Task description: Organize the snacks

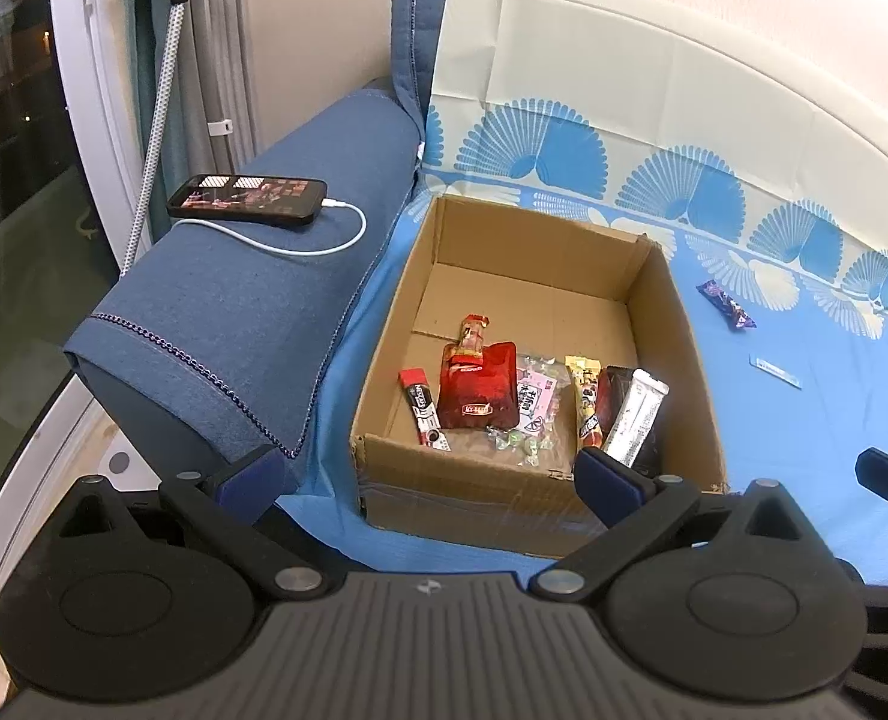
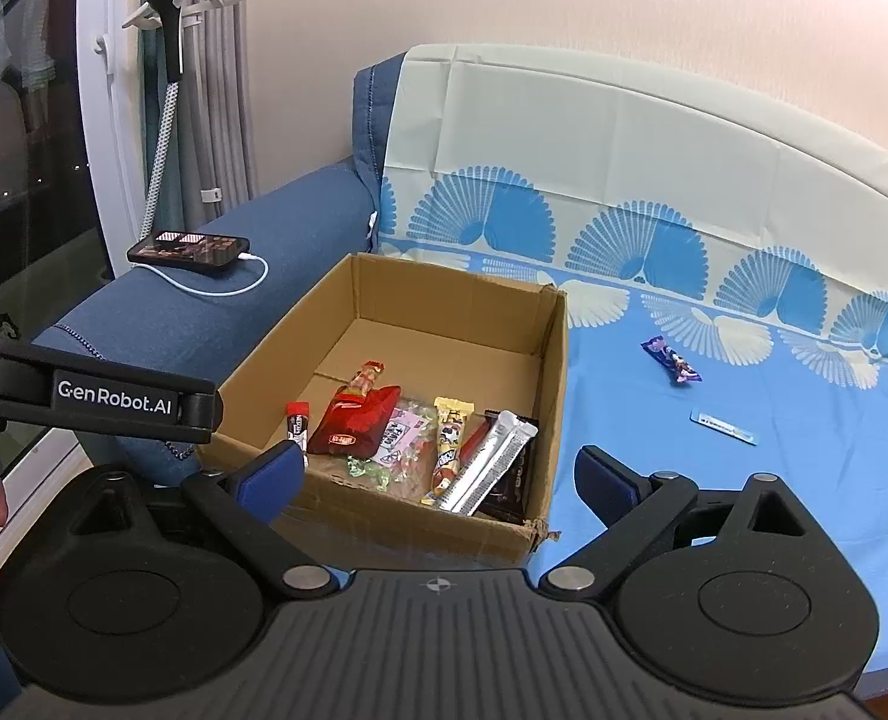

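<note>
- My left gripper hangs over the near wall of the cardboard box, jaws spread wide, empty and touching nothing.
- My right gripper sits at the box's near right corner, jaws just as wide and also empty.
- Inside the box, against its near wall, the sorted snacks lie in a row: a red stick, a red pouch, a clear candy bag, a yellow bar, and silver sticks on a dark packet.
- Right of the box, on the blue cloth, a flat blue sachet lies nearest me; I'd take it with the right gripper.
- I judge it thin, so I'd come down steeply across its narrow width, one pad on each long edge, and avoid pinching cloth.
- Beyond the sachet, further right of the box, lies a purple wrapper, an easier, plumper grab.
</note>
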Motion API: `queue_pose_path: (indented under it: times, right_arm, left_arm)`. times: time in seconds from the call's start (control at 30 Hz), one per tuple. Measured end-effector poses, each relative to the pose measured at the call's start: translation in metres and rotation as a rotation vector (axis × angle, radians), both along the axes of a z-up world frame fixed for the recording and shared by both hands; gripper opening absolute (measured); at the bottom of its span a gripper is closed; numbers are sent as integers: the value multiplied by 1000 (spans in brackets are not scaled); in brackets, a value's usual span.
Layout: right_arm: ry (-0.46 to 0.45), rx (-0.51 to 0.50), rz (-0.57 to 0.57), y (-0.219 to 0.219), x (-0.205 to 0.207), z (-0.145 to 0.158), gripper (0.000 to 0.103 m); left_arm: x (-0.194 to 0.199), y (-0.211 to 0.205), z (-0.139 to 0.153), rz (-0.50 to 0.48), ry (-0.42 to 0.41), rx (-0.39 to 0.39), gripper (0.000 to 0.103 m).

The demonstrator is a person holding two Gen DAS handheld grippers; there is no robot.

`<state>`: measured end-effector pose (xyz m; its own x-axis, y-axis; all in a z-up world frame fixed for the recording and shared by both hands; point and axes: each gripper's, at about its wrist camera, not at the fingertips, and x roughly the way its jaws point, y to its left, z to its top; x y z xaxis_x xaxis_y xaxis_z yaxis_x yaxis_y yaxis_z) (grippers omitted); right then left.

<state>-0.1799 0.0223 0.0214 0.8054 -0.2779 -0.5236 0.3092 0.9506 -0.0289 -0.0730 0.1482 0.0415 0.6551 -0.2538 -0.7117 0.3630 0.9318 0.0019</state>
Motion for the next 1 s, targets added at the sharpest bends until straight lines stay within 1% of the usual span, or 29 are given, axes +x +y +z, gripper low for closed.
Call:
queue_pose_path:
  times: [0.37,0.73,0.87,1.0]
  right_arm:
    - [4,11,8,-5,0,-2,98]
    - [19,56,5,-18,6,-12,98]
    - [18,86,-12,-30,5,-16,98]
    - [3,122,-64,-53,1,-20,98]
  left_arm:
    - [-1,-6,0,-4,-5,23,103]
    - [4,-21,-8,-16,8,76,103]
    - [9,-33,-9,-27,20,97,103]
    - [16,-52,-7,-43,28,113,103]
